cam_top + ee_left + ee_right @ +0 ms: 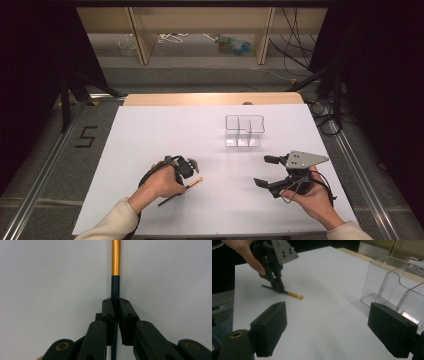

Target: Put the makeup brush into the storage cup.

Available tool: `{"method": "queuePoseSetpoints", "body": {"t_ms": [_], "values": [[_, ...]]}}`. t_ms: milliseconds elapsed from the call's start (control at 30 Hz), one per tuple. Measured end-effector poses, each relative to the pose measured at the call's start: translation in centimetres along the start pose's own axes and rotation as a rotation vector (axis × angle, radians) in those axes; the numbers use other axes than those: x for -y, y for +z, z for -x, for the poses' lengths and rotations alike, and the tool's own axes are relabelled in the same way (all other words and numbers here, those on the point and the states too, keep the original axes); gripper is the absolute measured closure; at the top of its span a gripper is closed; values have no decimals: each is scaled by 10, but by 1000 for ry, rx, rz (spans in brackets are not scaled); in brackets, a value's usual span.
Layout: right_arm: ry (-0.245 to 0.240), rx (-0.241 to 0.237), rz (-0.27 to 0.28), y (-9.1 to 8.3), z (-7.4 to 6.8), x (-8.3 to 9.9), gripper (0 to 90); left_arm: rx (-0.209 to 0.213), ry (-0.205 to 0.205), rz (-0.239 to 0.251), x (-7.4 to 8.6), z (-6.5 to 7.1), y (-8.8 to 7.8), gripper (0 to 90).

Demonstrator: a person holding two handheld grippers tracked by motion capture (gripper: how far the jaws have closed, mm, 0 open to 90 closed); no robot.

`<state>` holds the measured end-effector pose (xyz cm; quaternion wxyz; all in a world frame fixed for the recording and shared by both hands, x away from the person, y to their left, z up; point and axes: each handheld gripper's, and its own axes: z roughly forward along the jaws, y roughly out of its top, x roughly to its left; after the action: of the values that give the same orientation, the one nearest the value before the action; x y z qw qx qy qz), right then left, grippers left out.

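Left claw grips one brush; right claw gapes wide near one clear organizer

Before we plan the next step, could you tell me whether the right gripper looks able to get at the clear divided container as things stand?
Probably yes. The right gripper is open and holds nothing, and only bare white table lies between it and the clear divided container. The left gripper, shut on the brush, sits well off to the other side.

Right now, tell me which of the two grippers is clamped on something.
The left gripper: its jaws are shut on the dark shaft of the thin brush, just below its gold band. The right gripper has its jaws wide apart with nothing between them.
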<state>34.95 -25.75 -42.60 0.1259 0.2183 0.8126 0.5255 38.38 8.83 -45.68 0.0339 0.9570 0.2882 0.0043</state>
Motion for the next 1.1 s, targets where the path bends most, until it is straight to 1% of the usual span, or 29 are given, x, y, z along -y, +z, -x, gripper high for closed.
{"method": "queuePoseSetpoints", "body": {"t_ms": [67, 167, 200, 267, 300, 367, 400, 433, 467, 500, 533, 567, 667, 700, 733, 767, 800, 833, 867, 967, 1033, 1067, 1100], "values": [[0, 0, 1, 0, 0, 0, 165, 9, -12, 9, 2, -1, 0, 835], [2, 0, -1, 0, 0, 0, 165, 10, -11, 15, 2, -2, 0, 835], [5, -2, -3, 0, 0, 0, 166, 13, -11, 8, 3, -2, -1, 835], [4, 0, -4, 0, 0, 0, 165, 4, -13, 11, 4, -3, -2, 836], [4, 0, -3, 0, 0, 0, 165, 2, -17, 39, 6, -3, -4, 836], [4, 1, -3, 0, 0, 0, 166, 2, -19, 40, 7, -4, -7, 836], [4, 0, -4, 0, 0, 0, 166, -1, -22, 61, 7, -4, -8, 836], [4, -1, -4, 0, 0, 0, 166, -3, -20, 69, 7, -5, -11, 836], [5, 0, -5, 0, 0, 0, 165, -5, -32, 95, 8, -4, -12, 836], [5, 0, -5, 0, 0, 0, 165, -8, -23, 96, 8, -5, -15, 836], [5, 2, -4, 0, 0, 0, 166, -8, -38, 129, 9, -5, -17, 836], [5, 2, -4, 0, 0, 0, 166, -10, -36, 142, 9, -5, -19, 836], [5, 1, -3, 0, 1, 1, 165, -19, -55, 207, 9, -6, -23, 836], [4, -4, -4, 0, 0, 1, 165, -29, -65, 244, 10, -6, -26, 835], [4, -4, -4, 0, 0, 1, 165, -29, -65, 244, 10, -6, -26, 836], [3, -5, -3, 0, 0, 1, 166, -33, -70, 273, 10, -7, -27, 836], [3, -5, -3, 0, 0, 1, 166, -33, -70, 273, 10, -7, -27, 836], [3, -6, -3, 0, 0, 1, 165, -29, -81, 282, 10, -6, -27, 836], [2, -1, -17, -1, 0, 0, 166, -33, -77, 288, 11, -7, -29, 835], [4, -1, -17, -2, 0, 0, 165, -36, -101, 332, 11, -6, -29, 836], [4, 0, -17, -1, 1, 0, 165, -48, -76, 335, 11, -7, -33, 836], [5, -5, -3, 0, 1, 1, 165, -48, -76, 335, 11, -7, -33, 835], [5, -5, -3, 0, 1, 1, 165, -49, -82, 346, 11, -6, -33, 835]]}}
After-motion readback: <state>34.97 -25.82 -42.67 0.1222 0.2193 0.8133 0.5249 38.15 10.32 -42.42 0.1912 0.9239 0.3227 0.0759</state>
